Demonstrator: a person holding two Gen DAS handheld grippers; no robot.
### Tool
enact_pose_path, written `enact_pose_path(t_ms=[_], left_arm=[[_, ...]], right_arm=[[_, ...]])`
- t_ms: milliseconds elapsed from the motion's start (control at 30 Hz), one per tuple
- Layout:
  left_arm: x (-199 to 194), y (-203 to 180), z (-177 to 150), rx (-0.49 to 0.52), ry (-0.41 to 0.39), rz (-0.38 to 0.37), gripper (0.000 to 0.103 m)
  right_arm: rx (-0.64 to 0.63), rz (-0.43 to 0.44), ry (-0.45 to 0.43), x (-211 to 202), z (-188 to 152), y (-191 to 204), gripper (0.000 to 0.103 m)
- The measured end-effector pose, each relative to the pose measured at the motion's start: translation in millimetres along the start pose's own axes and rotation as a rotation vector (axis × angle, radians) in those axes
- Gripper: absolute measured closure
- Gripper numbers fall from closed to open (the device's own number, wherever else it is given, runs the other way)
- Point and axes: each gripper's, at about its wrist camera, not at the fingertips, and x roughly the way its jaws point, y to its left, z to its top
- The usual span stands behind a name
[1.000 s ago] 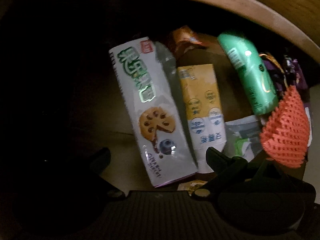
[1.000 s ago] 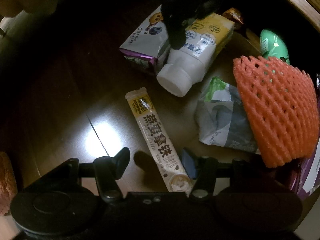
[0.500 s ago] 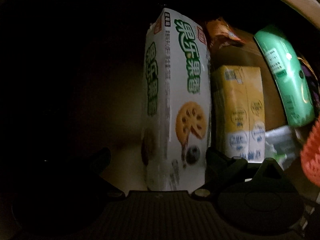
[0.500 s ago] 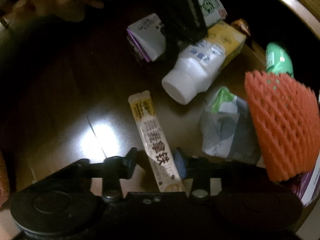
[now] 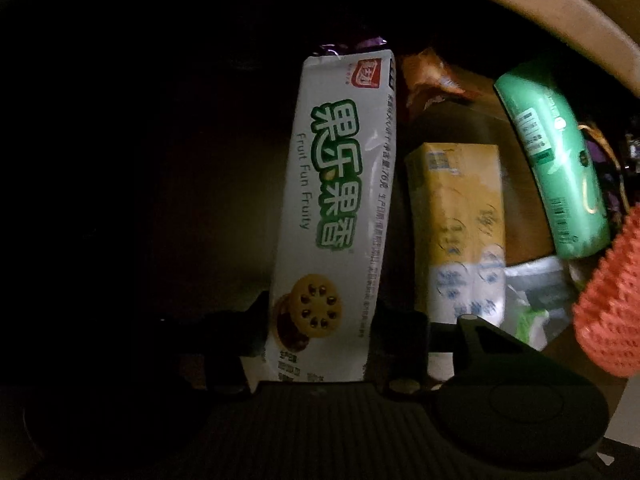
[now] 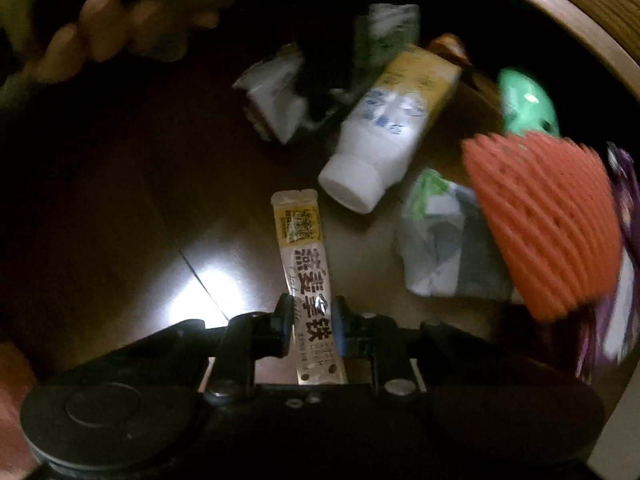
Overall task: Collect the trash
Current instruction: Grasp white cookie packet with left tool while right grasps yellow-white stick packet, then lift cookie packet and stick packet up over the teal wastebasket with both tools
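left wrist: white green-lettered biscuit pack (image 5: 340, 216)

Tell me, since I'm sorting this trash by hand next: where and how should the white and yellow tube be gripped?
Take the white and yellow tube across its flattened yellow middle, coming from above. It lies flat on the wooden floor, so the narrow sides are exposed there, while the round white cap is wider and likelier to slip.

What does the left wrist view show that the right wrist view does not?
Left wrist only: the front of the white biscuit pack, standing between the closing left tongs, whose pads touch its sides.
Right wrist only: the closing right tongs around a coffee sachet, a white bottle cap and a blurred hand.
Both: yellow bottle, green packet, orange foam net.
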Motion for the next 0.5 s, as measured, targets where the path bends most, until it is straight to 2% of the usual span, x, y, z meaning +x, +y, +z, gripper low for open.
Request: enact_pose_path(t_ms=[233, 367, 500], left_arm=[[-62.2, 16.1, -25.0, -0.078, 0.019, -0.061, 0.059], [-124.7, 29.4, -41.2, -0.097, 0.027, -0.101, 0.059], [-203.5, 31.6, -51.1, -0.086, 0.009, -0.155, 0.059]], right_arm=[[0.263, 0.033, -0.038, -65.9, -2.7, -10.0, 0.084], [0.378, 0.030, -0.073, -119.1, 3.4, -8.1, 0.084], [0.479, 0.025, -0.120, -192.6, 18.1, -10.2, 0.084]])
